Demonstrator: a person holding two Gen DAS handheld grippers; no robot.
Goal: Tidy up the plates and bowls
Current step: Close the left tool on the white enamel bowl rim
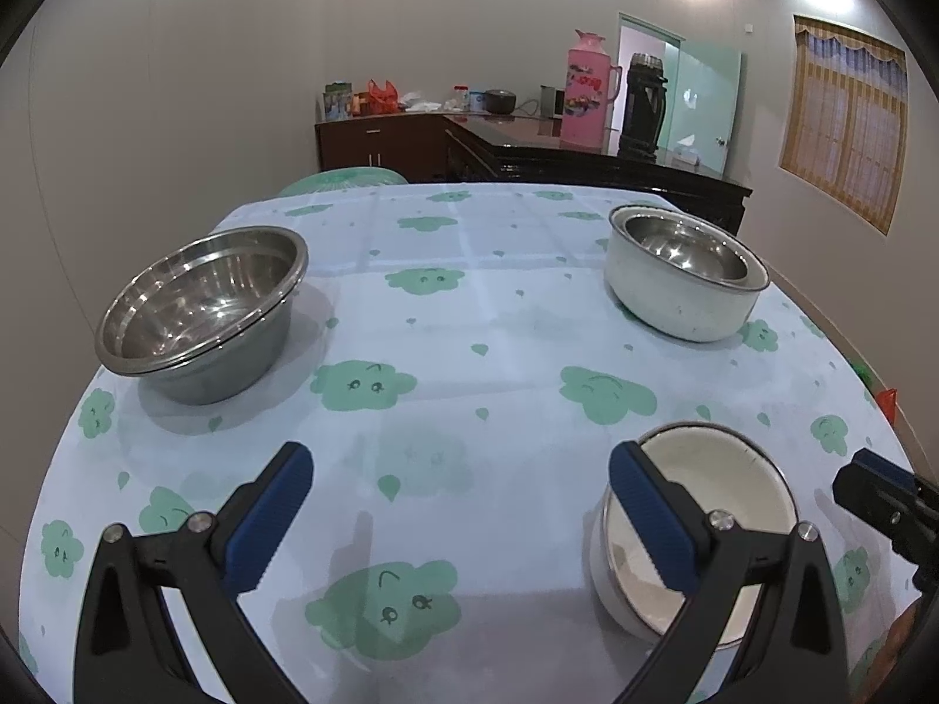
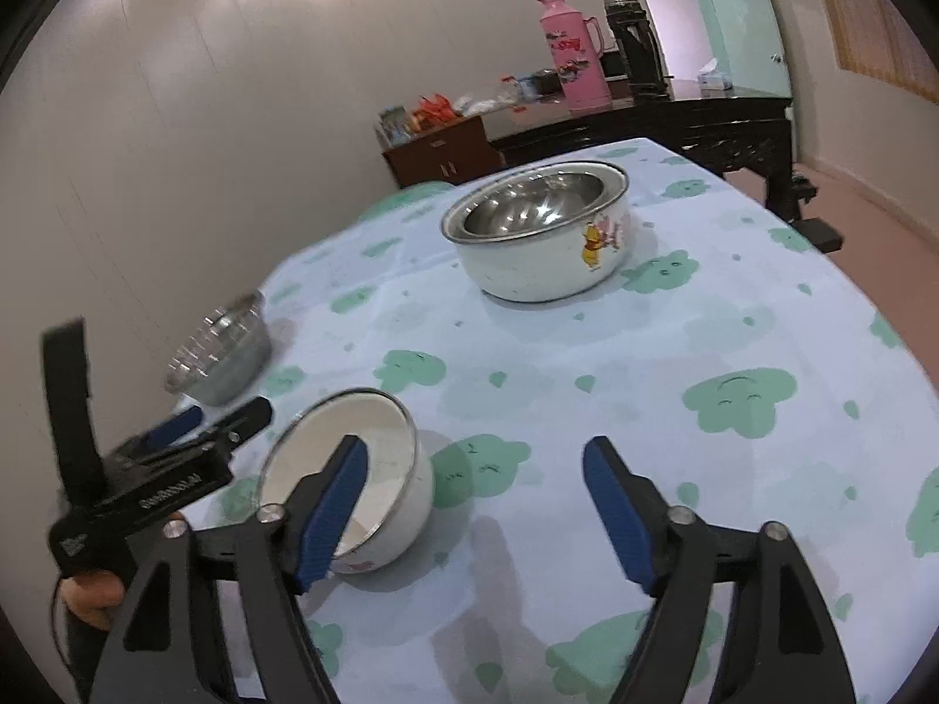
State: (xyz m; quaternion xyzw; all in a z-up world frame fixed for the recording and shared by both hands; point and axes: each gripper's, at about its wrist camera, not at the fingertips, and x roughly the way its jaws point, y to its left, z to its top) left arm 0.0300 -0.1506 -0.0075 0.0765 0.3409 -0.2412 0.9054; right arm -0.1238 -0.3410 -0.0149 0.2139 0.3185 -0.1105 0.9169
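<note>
A small white enamel bowl (image 1: 722,487) stands on the clouded tablecloth (image 1: 469,317) near the front right. My left gripper (image 1: 463,516) is open over bare cloth, and its right finger hides the bowl's near left side. My right gripper (image 2: 475,504) is open too. Its left finger (image 2: 334,504) overlaps the small bowl (image 2: 375,440), which lies left of the gap between the jaws. Stacked steel bowls (image 1: 199,305) sit at the left. At the far right a large white bowl (image 1: 675,305) holds a steel bowl (image 1: 681,246). The left gripper (image 2: 223,416) shows beside the small bowl.
A dark sideboard (image 1: 587,164) behind the table carries a pink thermos (image 1: 587,88) and a black flask (image 1: 642,105). A green stool top (image 1: 346,179) shows past the far edge. The table's right edge drops to the floor (image 2: 880,217). A hand (image 2: 91,592) holds the left gripper.
</note>
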